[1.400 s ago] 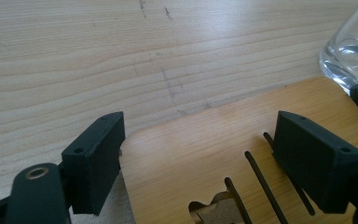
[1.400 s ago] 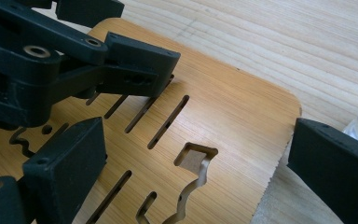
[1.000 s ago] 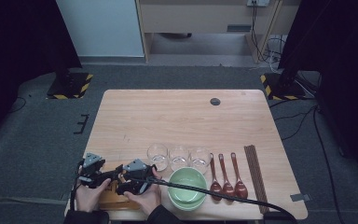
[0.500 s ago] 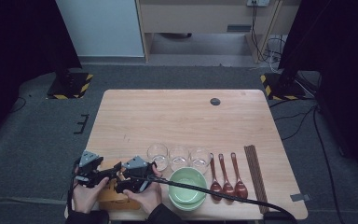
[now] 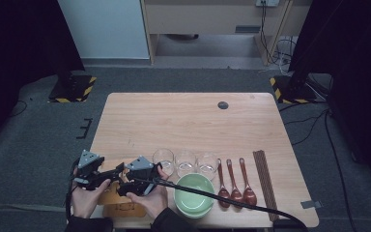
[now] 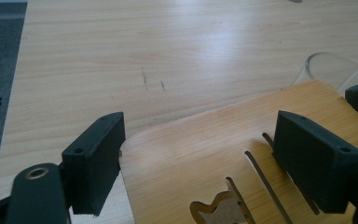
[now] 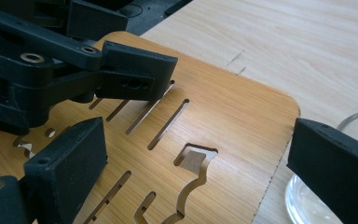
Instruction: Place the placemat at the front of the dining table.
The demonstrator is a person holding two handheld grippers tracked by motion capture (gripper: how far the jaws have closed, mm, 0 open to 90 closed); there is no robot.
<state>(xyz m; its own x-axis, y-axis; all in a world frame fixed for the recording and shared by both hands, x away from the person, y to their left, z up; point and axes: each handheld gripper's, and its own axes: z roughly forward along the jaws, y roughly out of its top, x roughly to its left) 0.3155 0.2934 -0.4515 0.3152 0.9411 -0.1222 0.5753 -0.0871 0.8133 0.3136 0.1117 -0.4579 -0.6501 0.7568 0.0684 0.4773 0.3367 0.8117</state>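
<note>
Grippers straddle a slotted wooden board [image 6: 223, 163]: left gripper [image 6: 200, 163] and right gripper [image 7: 205, 177] both have jaws spread wide across it, pads apparently off its edges.

We see a flat bamboo board [image 7: 223, 116] with rounded corners, cut through with narrow slots and a cat-like shaped opening, its grain pale brown. It lies at the table's near left corner, just beside the clear glasses, its far edge tilted slightly up.
</note>
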